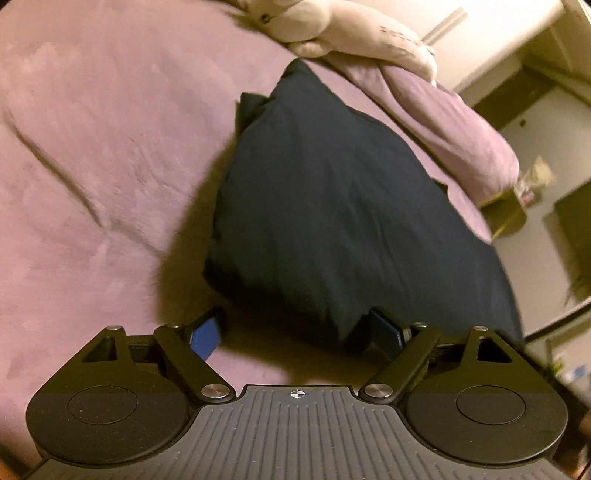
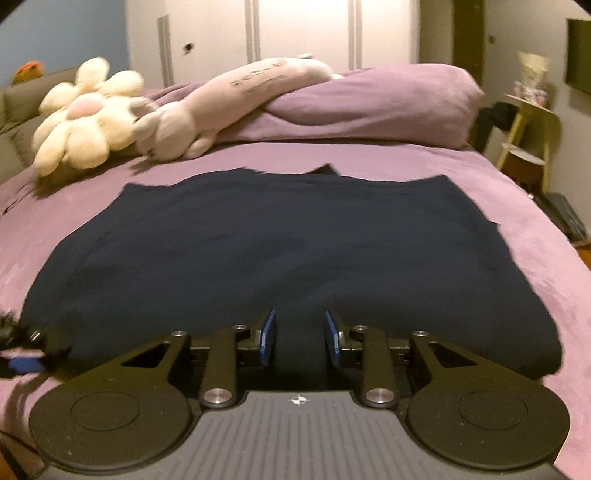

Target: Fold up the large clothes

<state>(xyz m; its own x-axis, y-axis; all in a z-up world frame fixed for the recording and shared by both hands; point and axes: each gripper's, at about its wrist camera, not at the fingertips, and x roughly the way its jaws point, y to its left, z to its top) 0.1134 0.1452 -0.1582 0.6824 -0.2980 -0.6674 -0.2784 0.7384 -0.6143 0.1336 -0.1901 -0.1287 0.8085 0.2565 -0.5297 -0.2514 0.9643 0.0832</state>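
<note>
A dark navy garment (image 2: 288, 251) lies folded flat on the purple bed (image 2: 480, 192). In the left wrist view the garment (image 1: 332, 206) stretches away from me, its near corner hanging between my fingers. My left gripper (image 1: 295, 328) is wide open over that near corner; its blue pads (image 1: 205, 332) are far apart and do not clamp the cloth. My right gripper (image 2: 300, 332) is open at the garment's near edge, with a fold of cloth between its blue pads (image 2: 267, 332). The left gripper shows at the left edge of the right wrist view (image 2: 22, 360).
A cream flower plush (image 2: 85, 114) and a long grey plush (image 2: 207, 110) lie at the head of the bed beside a purple pillow (image 2: 369, 107). A small yellow side table (image 2: 528, 122) stands right of the bed. White wardrobe doors (image 2: 303, 33) are behind.
</note>
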